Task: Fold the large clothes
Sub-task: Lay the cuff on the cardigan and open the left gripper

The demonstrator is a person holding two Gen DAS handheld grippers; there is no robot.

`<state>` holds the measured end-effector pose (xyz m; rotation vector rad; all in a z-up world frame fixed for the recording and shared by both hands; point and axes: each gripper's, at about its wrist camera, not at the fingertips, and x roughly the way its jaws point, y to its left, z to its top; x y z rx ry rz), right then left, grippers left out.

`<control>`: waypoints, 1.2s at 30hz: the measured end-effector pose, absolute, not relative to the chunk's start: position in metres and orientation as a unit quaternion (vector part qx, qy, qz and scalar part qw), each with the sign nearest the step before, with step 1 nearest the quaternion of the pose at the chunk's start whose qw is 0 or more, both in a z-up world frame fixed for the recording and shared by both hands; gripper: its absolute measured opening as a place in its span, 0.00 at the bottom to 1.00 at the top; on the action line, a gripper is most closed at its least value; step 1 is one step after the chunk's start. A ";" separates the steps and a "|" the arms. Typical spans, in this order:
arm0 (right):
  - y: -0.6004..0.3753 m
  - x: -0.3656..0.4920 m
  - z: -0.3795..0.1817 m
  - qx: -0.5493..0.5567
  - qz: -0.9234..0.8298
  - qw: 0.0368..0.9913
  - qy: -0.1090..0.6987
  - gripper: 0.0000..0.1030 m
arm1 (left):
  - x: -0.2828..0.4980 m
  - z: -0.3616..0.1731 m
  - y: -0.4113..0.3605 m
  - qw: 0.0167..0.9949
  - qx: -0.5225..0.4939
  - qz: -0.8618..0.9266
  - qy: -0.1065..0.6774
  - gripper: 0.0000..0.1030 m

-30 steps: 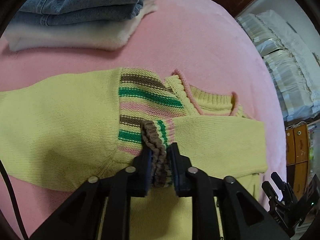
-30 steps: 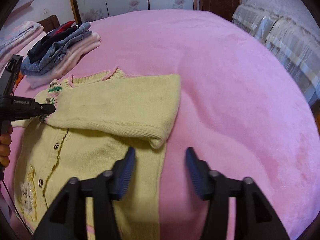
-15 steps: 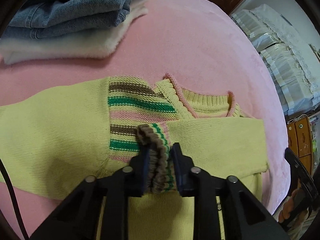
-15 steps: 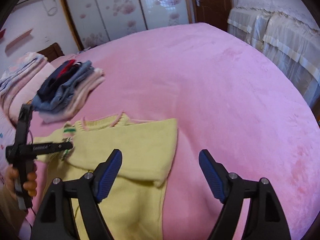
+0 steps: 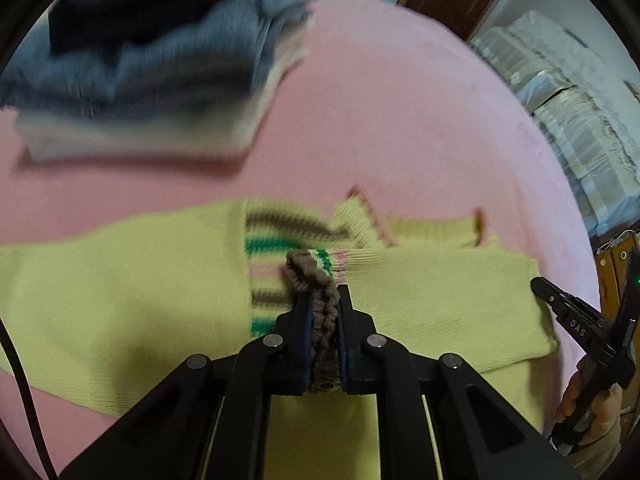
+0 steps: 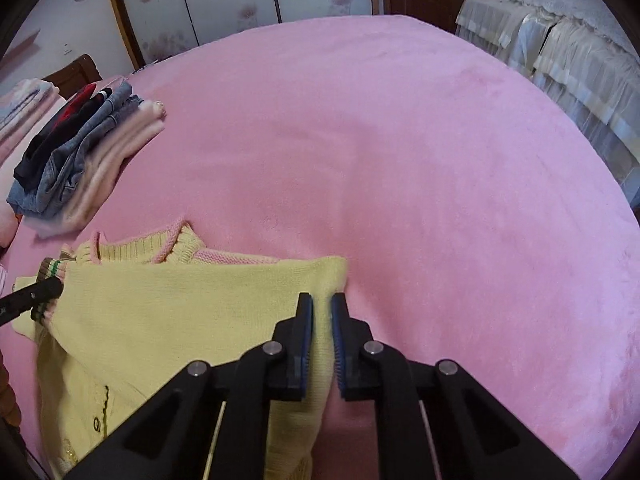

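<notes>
A yellow knit cardigan with pink neck trim lies on the pink bed; one sleeve is folded across its chest. My left gripper is shut on the sleeve's brown, green and pink striped cuff; the cuff also shows in the right wrist view. My right gripper is shut on the folded right edge of the cardigan near the shoulder fold. The right gripper also shows at the right edge of the left wrist view.
A stack of folded jeans and pale clothes sits at the far left of the pink blanket; it also shows in the left wrist view. A white frilled bed stands to the right.
My right gripper has come down and closed on the cardigan's folded right edge; it was open above the bed before. My left gripper still holds the cuff and has shifted slightly.
</notes>
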<state>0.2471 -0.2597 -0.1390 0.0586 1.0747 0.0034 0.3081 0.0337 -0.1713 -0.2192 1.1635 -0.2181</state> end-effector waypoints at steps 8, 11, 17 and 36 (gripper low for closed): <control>-0.262 0.228 -0.108 0.022 -0.009 0.868 0.497 0.39 | 0.290 -0.144 0.034 0.846 -0.070 -0.082 0.522 0.39; -0.252 0.216 -0.084 0.041 0.021 0.883 0.467 0.55 | 0.266 -0.114 0.034 0.880 -0.071 -0.094 0.461 0.62; -0.196 0.208 -0.073 -0.003 0.082 0.899 0.429 0.53 | 0.266 -0.111 0.009 0.877 -0.094 -0.114 0.458 0.63; -0.271 0.208 -0.139 0.065 -0.003 0.864 0.499 0.00 | 0.260 -0.177 0.042 0.843 -0.134 -0.107 0.510 0.20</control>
